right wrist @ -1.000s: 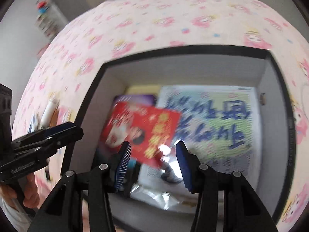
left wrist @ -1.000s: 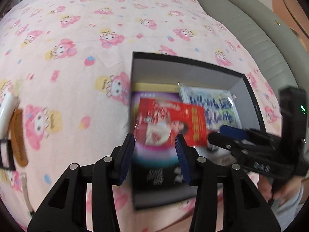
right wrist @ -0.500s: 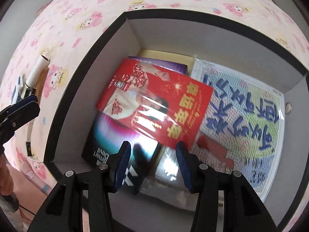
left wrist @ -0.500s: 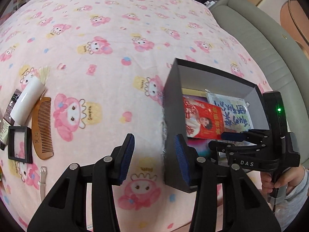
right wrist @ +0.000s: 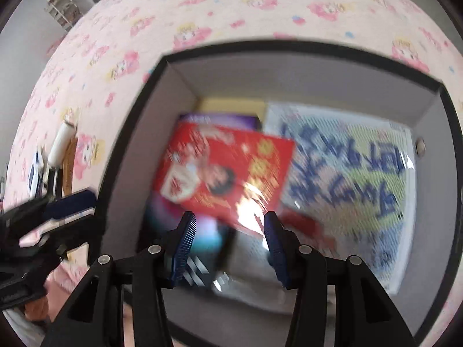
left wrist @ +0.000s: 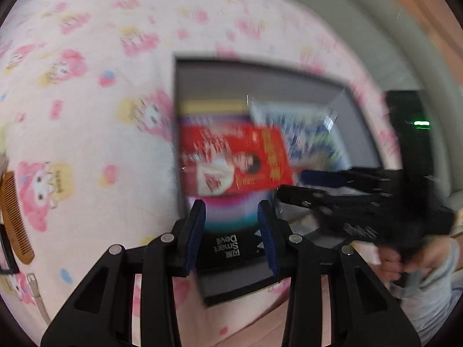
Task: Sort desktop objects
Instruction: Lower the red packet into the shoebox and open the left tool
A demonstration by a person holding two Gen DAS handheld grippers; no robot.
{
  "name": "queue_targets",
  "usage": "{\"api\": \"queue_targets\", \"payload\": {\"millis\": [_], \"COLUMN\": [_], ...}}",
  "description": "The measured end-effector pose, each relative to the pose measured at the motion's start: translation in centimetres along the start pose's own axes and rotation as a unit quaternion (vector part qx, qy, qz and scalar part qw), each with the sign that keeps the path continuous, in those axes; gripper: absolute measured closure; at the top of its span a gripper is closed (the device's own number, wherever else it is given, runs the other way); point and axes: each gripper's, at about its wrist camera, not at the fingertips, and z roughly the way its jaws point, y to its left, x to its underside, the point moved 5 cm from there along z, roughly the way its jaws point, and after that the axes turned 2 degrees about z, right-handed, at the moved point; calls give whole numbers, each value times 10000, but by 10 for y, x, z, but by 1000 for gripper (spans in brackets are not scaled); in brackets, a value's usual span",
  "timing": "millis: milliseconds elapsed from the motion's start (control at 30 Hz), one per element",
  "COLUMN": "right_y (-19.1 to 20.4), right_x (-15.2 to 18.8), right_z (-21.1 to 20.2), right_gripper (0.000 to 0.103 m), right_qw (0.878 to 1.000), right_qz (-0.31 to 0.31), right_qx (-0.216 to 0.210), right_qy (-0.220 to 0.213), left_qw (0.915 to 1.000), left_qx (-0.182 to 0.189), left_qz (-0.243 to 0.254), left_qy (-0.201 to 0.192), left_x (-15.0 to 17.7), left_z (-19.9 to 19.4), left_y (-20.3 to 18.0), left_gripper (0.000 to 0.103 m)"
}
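A black-rimmed grey box (left wrist: 262,78) (right wrist: 289,78) sits on the pink cartoon cloth. Inside lie a red packet (left wrist: 234,159) (right wrist: 222,167), a blue-and-white printed packet (left wrist: 306,133) (right wrist: 347,173), a purple item (right wrist: 220,118) and a black box with white lettering (left wrist: 228,245). My left gripper (left wrist: 231,225) is open and empty above the box's near left part. My right gripper (right wrist: 228,240) is open and empty over the box's near edge; it also shows in the left wrist view (left wrist: 289,185). Both views are blurred.
On the cloth left of the box lie a wooden comb (left wrist: 14,219), a white tube (right wrist: 60,141), a small black frame (left wrist: 5,257) and a beige strap (left wrist: 37,300). A grey sofa (left wrist: 361,29) runs along the far right. A shelf (right wrist: 62,5) stands far left.
The left gripper has swung right, from the cloth beside the box to over the box. The right gripper has pulled back and up a little from the box contents. Both stay open.
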Motion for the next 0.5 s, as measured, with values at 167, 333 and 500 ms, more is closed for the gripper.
{"api": "queue_targets", "payload": {"millis": [167, 333, 500], "right_y": [-20, -39, -50], "right_x": [13, 14, 17], "right_z": [-12, -17, -33], "right_gripper": [58, 58, 58], "right_qw": [9999, 9983, 9968], "right_qz": [-21, -56, -69], "right_qx": [6, 549, 642], "right_qy": [148, -206, -464], "left_qw": [9986, 9970, 9968], "left_qx": [-293, -570, -482], "left_qz": [129, 33, 44], "left_qy": [413, 523, 642], "left_x": [-11, -25, -26], "left_z": [30, 39, 48], "left_y": [-17, -25, -35], "left_gripper": [67, 68, 68]}}
